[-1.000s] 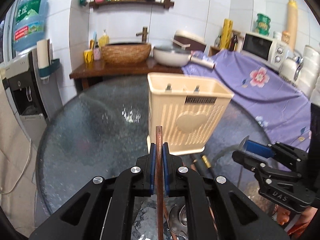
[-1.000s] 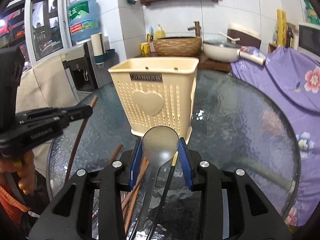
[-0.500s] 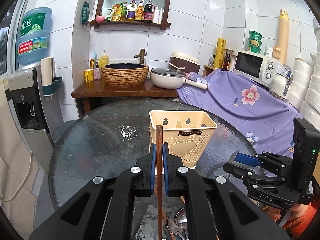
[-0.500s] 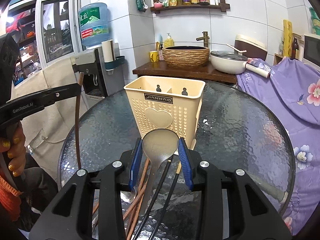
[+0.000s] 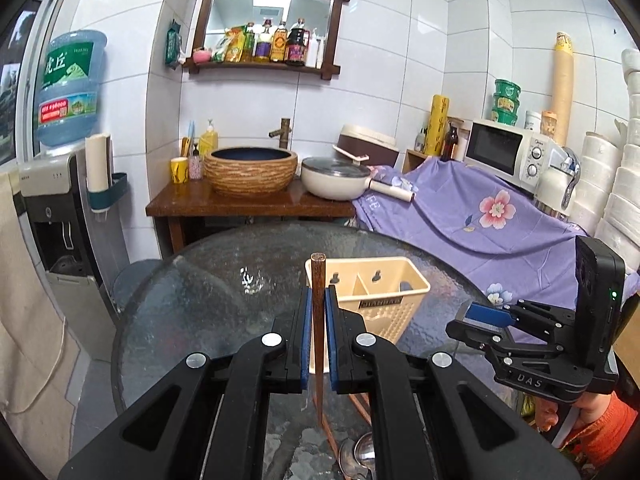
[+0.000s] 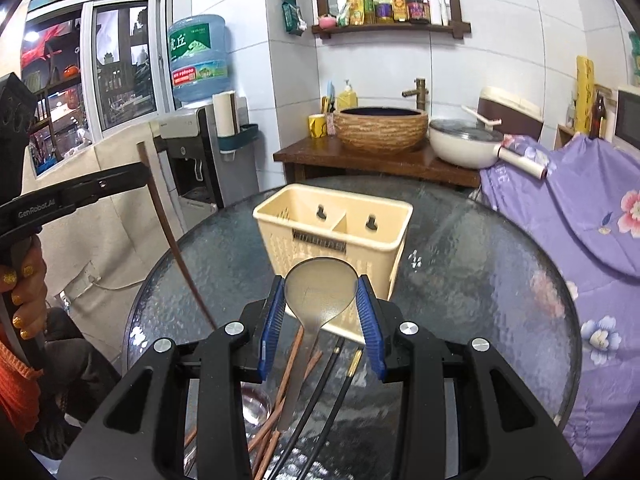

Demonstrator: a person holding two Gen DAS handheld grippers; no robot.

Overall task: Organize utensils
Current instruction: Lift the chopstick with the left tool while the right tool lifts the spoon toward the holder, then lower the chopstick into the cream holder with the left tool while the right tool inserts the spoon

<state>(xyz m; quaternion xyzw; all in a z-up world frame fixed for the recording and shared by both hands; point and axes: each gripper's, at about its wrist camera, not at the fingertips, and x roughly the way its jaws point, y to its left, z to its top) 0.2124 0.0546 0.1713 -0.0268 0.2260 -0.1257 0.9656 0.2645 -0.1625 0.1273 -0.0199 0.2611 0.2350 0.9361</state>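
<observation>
My left gripper [image 5: 317,312] is shut on a brown wooden chopstick [image 5: 319,300], held upright high above the glass table [image 5: 200,308]. It also shows in the right wrist view [image 6: 168,232]. My right gripper [image 6: 320,304] is shut on a metal spoon [image 6: 320,288], bowl up, held above the table. The cream two-compartment utensil holder [image 6: 332,232] stands on the table ahead of both grippers; it also shows in the left wrist view [image 5: 380,300]. More brown chopsticks [image 6: 280,400], black chopsticks [image 6: 320,392] and a spoon [image 5: 360,452] lie on the table below.
A wooden counter [image 5: 248,204] with a woven basin [image 5: 252,170] and a white pan [image 5: 336,178] stands behind the table. A purple flowered cloth [image 5: 480,216] covers the right side. A water dispenser [image 5: 60,220] stands at the left.
Both grippers have risen and drawn back from the holder, which now looks smaller and lower, with its inside visible. Each keeps its utensil.
</observation>
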